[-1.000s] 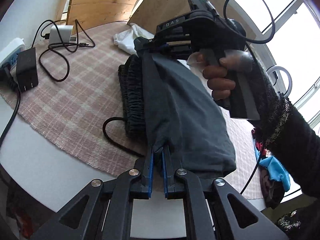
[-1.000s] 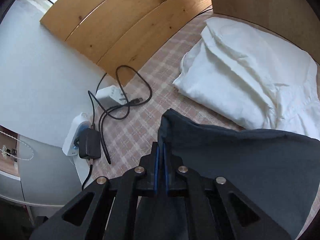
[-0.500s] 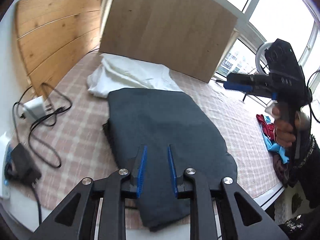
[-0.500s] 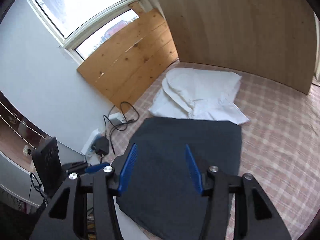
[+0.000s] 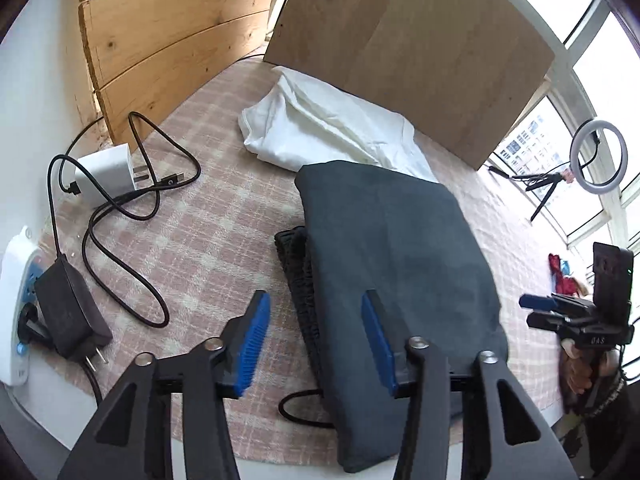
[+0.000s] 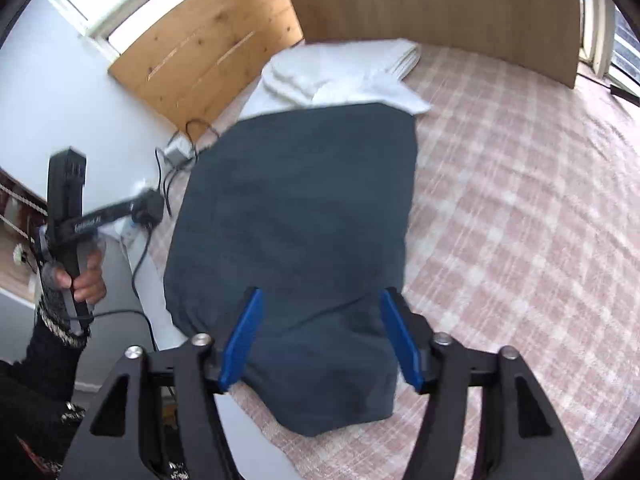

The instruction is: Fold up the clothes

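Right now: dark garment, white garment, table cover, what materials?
Dark garment: matte soft knit, likely cotton jersey, ribbed edge showing. White garment: thin woven-looking cotton, creased. Table cover: fuzzy pink plaid cloth, probably flannel or fleece.

White garment (image 6: 340, 76) blurred, perhaps folded

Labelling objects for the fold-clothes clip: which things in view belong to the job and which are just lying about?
Job:
- dark grey folded garment, lying flat
- white folded cloth behind it
- left gripper and right gripper, jaws open, nothing between them

Lying about:
- white charger block
- black cable
- black power adapter
- white power strip
- ring light on tripod
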Action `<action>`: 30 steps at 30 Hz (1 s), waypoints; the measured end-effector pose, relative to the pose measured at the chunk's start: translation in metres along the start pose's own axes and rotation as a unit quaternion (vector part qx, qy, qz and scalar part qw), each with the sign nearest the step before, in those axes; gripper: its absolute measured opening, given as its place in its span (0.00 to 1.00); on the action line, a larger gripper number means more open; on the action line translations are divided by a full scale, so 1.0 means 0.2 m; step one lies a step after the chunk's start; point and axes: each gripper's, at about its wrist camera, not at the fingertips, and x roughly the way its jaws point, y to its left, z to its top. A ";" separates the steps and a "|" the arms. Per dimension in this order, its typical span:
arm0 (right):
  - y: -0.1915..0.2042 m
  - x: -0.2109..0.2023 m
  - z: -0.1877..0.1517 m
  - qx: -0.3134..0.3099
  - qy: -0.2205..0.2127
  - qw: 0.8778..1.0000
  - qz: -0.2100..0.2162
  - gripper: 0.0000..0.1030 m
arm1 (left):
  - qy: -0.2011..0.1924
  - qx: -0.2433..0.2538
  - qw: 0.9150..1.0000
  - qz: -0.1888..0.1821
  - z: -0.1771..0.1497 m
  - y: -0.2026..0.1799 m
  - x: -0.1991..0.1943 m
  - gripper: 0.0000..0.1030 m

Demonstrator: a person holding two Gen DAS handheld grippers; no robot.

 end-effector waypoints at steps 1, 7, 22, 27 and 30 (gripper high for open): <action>-0.05 0.00 0.04 0.009 -0.010 1.000 -0.001 0.78 | -0.004 0.002 1.000 0.005 0.00 -0.01 0.00 0.62; -0.23 0.27 0.22 0.029 0.049 0.998 0.017 0.78 | 0.039 -0.004 0.999 0.027 0.07 -0.04 0.23 0.72; -0.21 0.47 0.23 -0.044 0.058 0.995 0.062 0.78 | 0.077 0.069 0.994 0.024 0.14 -0.07 0.55 0.80; -0.14 0.48 0.21 -0.088 0.056 0.994 0.042 0.78 | 0.053 0.086 0.995 0.019 0.09 -0.08 0.53 0.57; -0.10 0.50 0.21 -0.103 0.055 0.992 0.048 0.63 | 0.047 0.048 0.998 -0.021 0.09 -0.03 0.51 0.42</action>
